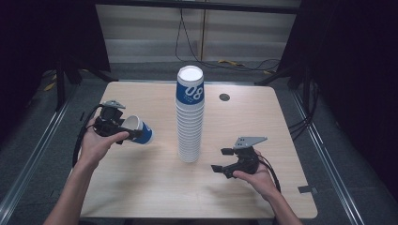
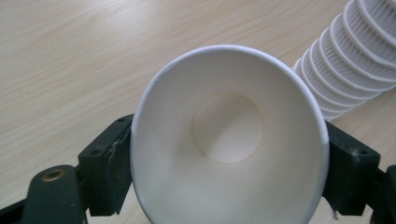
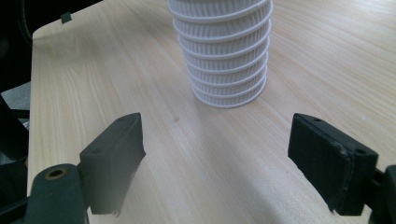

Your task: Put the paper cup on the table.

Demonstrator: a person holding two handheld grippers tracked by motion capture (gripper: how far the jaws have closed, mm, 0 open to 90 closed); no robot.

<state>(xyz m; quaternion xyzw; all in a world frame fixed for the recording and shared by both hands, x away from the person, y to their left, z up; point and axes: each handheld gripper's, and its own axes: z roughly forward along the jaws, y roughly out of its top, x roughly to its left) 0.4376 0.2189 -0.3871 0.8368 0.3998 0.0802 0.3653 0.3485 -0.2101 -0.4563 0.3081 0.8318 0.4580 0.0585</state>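
A tall stack of upside-down paper cups (image 1: 190, 117) stands mid-table, its top cup blue with white "08". My left gripper (image 1: 133, 132) is shut on a single blue-and-white paper cup (image 1: 139, 130), held on its side above the table left of the stack. In the left gripper view the cup's white inside (image 2: 229, 140) faces the camera between both jaws, with the stack's ribbed rims (image 2: 355, 56) at upper right. My right gripper (image 1: 222, 159) rests low, right of the stack's base, open and holding nothing. Its view looks at the stack's bottom rims (image 3: 226, 56) ahead.
The wooden table (image 1: 141, 187) has a round cable grommet (image 1: 224, 97) at the back right. Cables run over the floor behind it. Dark stands flank the table's far corners.
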